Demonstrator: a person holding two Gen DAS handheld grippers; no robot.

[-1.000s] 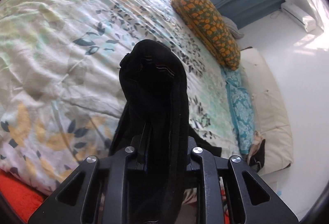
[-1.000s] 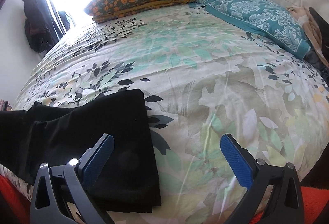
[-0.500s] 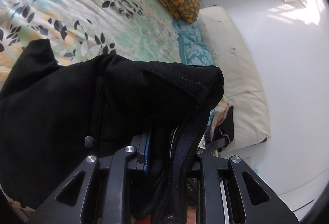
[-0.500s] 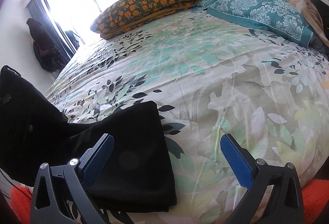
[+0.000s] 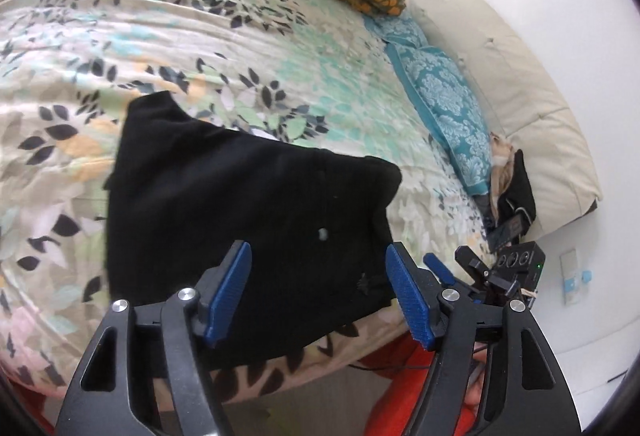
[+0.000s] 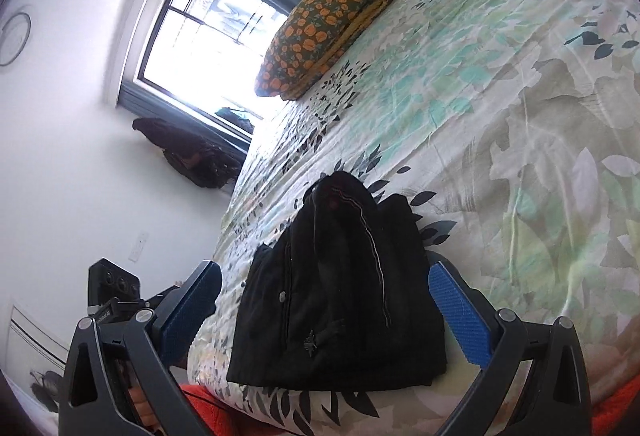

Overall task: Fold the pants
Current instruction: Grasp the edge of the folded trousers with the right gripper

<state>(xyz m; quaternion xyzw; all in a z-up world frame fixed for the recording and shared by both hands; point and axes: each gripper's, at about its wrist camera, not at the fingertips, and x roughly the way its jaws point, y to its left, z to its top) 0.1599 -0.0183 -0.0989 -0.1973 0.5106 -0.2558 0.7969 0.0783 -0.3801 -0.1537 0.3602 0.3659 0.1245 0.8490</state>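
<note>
Both grippers now stand clear of the black pants [image 5: 248, 228], which lie as a compact folded stack near the front edge of the bed [image 5: 200, 36]. One second earlier the left gripper [image 5: 318, 290] was clamped on a bunched end of the garment and carrying it; its jaws are now opening, with nothing pinched between the blue pads and the cloth lying flat on the bed beyond them. This indicates that the carried end has been laid over the stack and the fold is complete or close to it. The right gripper [image 6: 332, 310] is spread wide and grips nothing; it hovers just over the stack. The pants are a soft, matte knit with a thin pale seam line and a small button showing in the right wrist view; the upper layer bulges slightly instead of lying crisp. The quilted bedcover, printed with leaves, is lightly wrinkled and yields under the load.
</note>
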